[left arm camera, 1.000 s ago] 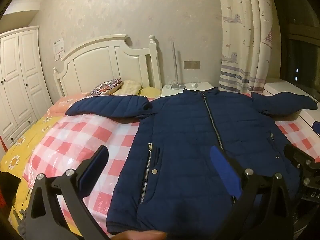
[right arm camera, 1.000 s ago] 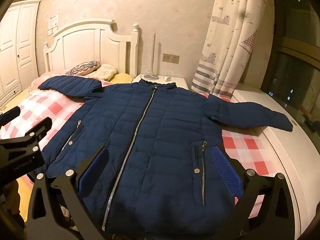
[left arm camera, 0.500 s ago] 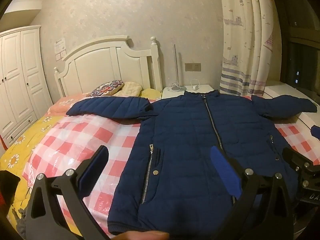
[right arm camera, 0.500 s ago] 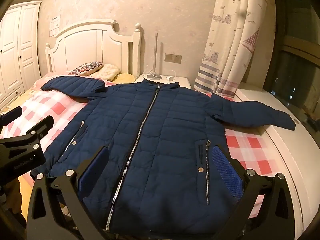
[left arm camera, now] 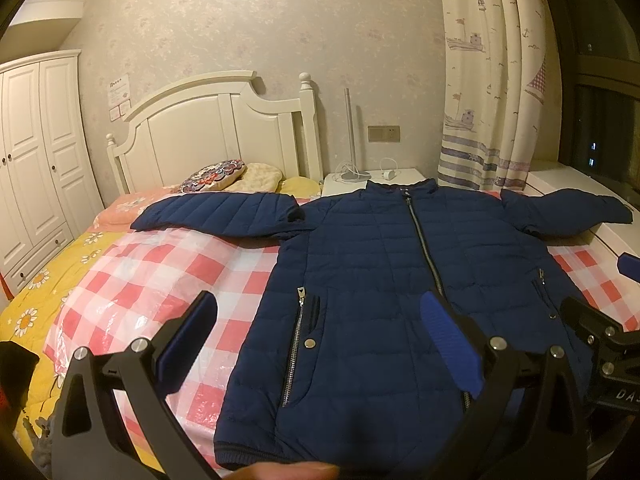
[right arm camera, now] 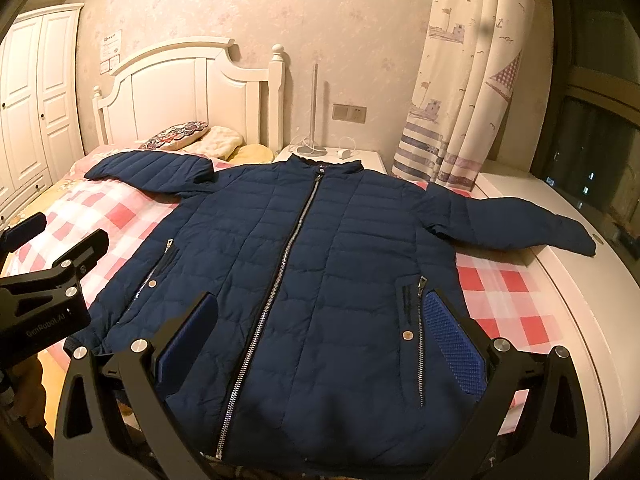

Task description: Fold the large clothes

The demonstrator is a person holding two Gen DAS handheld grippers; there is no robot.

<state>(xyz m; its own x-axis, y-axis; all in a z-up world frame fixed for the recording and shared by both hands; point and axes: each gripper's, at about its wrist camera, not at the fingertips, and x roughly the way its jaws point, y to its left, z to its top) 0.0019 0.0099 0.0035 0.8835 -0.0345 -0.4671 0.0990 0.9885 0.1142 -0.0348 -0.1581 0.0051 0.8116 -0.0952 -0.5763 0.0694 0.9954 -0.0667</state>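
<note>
Checked bedspread — jacket flat, sleeves past edge

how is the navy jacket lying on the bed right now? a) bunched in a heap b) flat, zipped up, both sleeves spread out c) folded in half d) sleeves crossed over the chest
b: the navy jacket lies flat on the checked bed cover with its front zipper closed and one sleeve stretched out to each side.

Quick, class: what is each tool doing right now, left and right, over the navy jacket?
Left tool: open, holding nothing, above the navy jacket.
Right tool: open, holding nothing, above the jacket's hem.
</note>
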